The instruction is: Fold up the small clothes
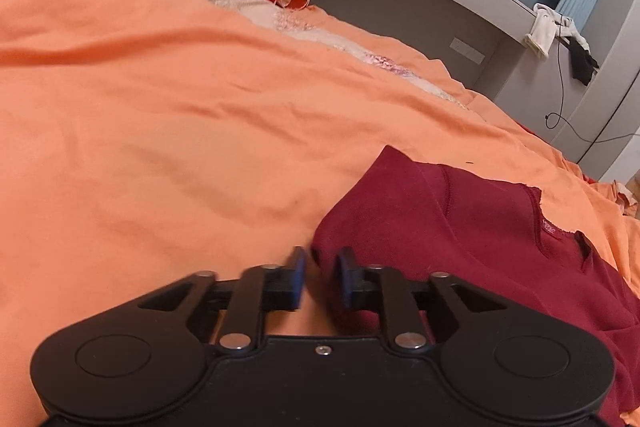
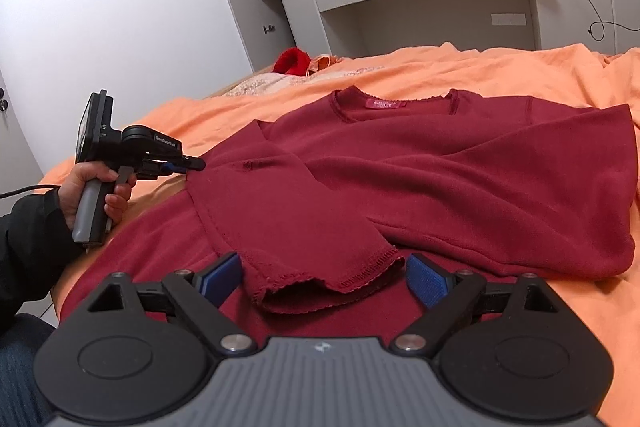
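Right wrist view: left tool (image 2: 192, 165) level, seemingly pinching sweater (image 2: 400, 163) edge; right tool (image 2: 324, 279) agape.

Dark red top (image 2: 440, 163) on plain orange bedsheet (image 1: 160, 107)

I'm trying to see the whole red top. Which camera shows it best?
The right wrist view: the red top lies spread across the orange bedsheet, neckline, label and folded sleeve visible. The left wrist view shows only one side of it.
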### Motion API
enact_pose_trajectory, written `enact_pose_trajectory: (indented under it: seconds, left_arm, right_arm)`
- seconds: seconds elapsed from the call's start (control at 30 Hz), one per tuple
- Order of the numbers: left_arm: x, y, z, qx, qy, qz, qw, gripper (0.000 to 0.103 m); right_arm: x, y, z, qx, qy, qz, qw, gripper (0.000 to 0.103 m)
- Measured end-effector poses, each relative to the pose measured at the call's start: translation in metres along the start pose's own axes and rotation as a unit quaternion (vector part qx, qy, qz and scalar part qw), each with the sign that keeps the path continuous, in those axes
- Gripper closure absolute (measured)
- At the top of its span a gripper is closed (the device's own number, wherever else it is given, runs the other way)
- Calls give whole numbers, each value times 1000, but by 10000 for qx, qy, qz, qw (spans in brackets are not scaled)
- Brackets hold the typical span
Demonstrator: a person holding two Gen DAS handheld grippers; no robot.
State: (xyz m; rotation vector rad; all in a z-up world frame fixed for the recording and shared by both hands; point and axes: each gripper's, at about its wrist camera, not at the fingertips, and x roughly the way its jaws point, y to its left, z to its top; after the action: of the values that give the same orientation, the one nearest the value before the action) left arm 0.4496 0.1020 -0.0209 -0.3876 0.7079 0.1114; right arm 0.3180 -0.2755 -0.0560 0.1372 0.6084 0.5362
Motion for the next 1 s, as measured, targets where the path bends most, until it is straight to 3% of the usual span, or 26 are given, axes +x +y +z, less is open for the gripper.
enact_pose_trajectory:
  seconds: [0.03,0.1,0.23,0.3,0.37,0.5,0.67,0.8,0.9,1.0]
  left_arm:
    - [-7,-1,2,43,-20,19,10000,65]
    - [-21,-2,2,84,-108,25,9999,40]
    - [-61,-8,-5,95,-355,-146,9992,25]
    - [-81,-12,-10,98,-476,-227,9986,10]
    - [-105,-17,-19,177,-678,-345,9969,3]
    - [-150,-27,-43,445,-930,-539,9932,1]
    - [-194,-38,-85,925,-970,-736,9882,1]
    - [-224,-40,-123,1309,-1056,-1109,9795,1]
    - [-243,-37,-153,1490,-1169,-1348,9726,1]
    - [-251,-32,-180,1553,-1149,-1417,9709,1]
  right_arm:
    - [-1,-1,0,13,-29,2,10000,7]
    - [-4,-2,-1,31,-67,3,10000,5]
    - [-16,2,-4,-6,-176,10,9998,1]
    - [-24,6,-8,-60,-256,-5,9997,0]
    - [-35,11,-13,-129,-314,-60,9994,0]
    - [-55,25,-28,-351,-454,-266,9980,0]
    - [-88,51,-52,-615,-729,-431,9945,0]
    - [-112,73,-70,-993,-890,-662,9889,0]
    - [-122,89,-80,-1333,-806,-830,9843,0]
    - [-125,106,-93,-1829,-546,-984,9767,0]
